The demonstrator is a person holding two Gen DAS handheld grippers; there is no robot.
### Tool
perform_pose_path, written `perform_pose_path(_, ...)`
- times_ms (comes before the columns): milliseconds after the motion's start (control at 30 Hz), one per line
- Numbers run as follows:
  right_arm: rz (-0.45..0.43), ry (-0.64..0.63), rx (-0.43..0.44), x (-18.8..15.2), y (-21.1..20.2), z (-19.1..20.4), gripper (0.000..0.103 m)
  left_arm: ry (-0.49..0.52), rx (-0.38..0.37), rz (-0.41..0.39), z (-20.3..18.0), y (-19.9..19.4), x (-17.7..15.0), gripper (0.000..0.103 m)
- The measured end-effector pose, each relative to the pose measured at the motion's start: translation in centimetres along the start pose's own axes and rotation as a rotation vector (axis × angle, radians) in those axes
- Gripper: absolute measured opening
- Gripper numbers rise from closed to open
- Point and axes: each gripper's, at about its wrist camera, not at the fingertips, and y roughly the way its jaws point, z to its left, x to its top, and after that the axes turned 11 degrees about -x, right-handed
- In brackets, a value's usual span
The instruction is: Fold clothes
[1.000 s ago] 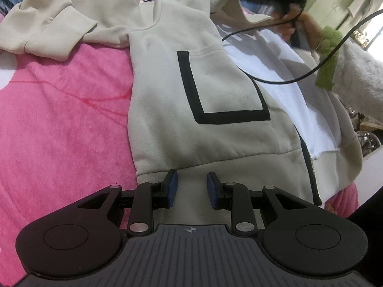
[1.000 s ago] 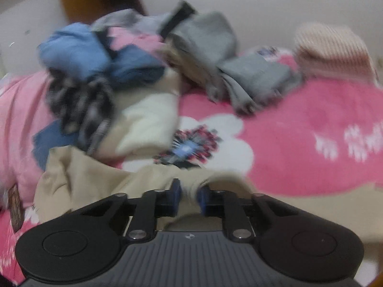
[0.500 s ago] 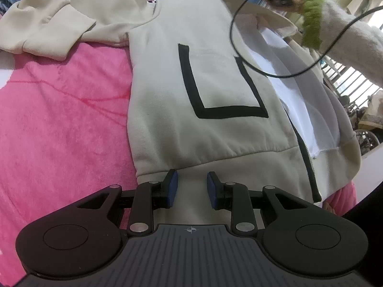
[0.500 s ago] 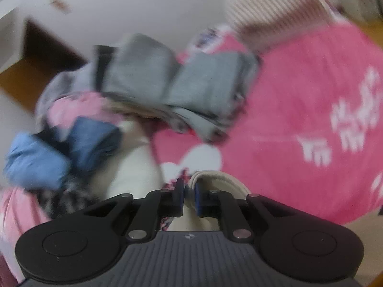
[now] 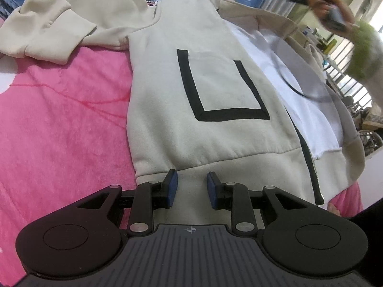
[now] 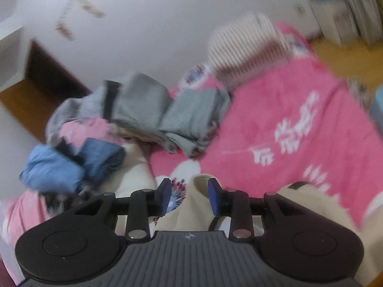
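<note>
A beige zip hoodie (image 5: 210, 95) with a black-trimmed pocket lies on the pink blanket (image 5: 62, 129), its right front panel open over white lining. Its left sleeve (image 5: 47, 26) lies bunched at the upper left. My left gripper (image 5: 190, 189) is open at the hoodie's hem band, the cloth lying between its blue pads. My right gripper (image 6: 189, 196) is open above the hoodie's collar end (image 6: 196, 205), beige cloth between and below the fingers; it shows in the left wrist view (image 5: 332, 7) raised at the top right, blurred.
A pile of grey (image 6: 155, 112), blue (image 6: 69, 162) and pink clothes sits at the head of the bed, with a striped folded item (image 6: 246, 47) by the white wall. The bed's right edge (image 5: 347, 191) drops off beside the hoodie. A black cable (image 5: 299, 91) hangs over the lining.
My right gripper was shut on the collar cloth, has opened and let it go, and has lifted up and right. The hoodie's left front now lies flat. My left gripper has not moved.
</note>
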Motion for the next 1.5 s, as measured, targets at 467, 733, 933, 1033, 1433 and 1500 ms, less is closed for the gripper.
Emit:
perform_pose_path(467, -0.001, -0.39, 0.08, -8.1, -13.9, 7.4, 0.068, -0.028, 0.066, 0.021, -0.7, 0.0, 0.5, 0.028)
perform_pose_path(733, 0.365, 0.073, 0.256, -14.3, -7.5, 3.1, 0.062, -0.067, 0.059, 0.013, -0.3, -0.1, 0.4, 0.028)
perform_pose_path(933, 0.398, 0.055, 0.007, -18.9, -0.7, 0.4, 0.062, -0.07, 0.06, 0.009, -0.4, 0.0, 0.4, 0.029)
perform_pose_path(1033, 0.39, -0.021, -0.032, -20.0, 1.1, 0.8, 0.031, -0.071, 0.056, 0.007, -0.3, 0.0, 0.3, 0.029)
perform_pose_path(1433, 0.142, -0.784, -0.191, -27.0, 2.1, 12.5, 0.013, -0.082, 0.032, -0.002, 0.0, -0.1, 0.0, 0.033)
perform_pose_path(1500, 0.147, -0.847, -0.22, -28.2, 3.3, 12.9, 0.024, -0.08, 0.031, -0.006, -0.1, -0.1, -0.1, 0.034)
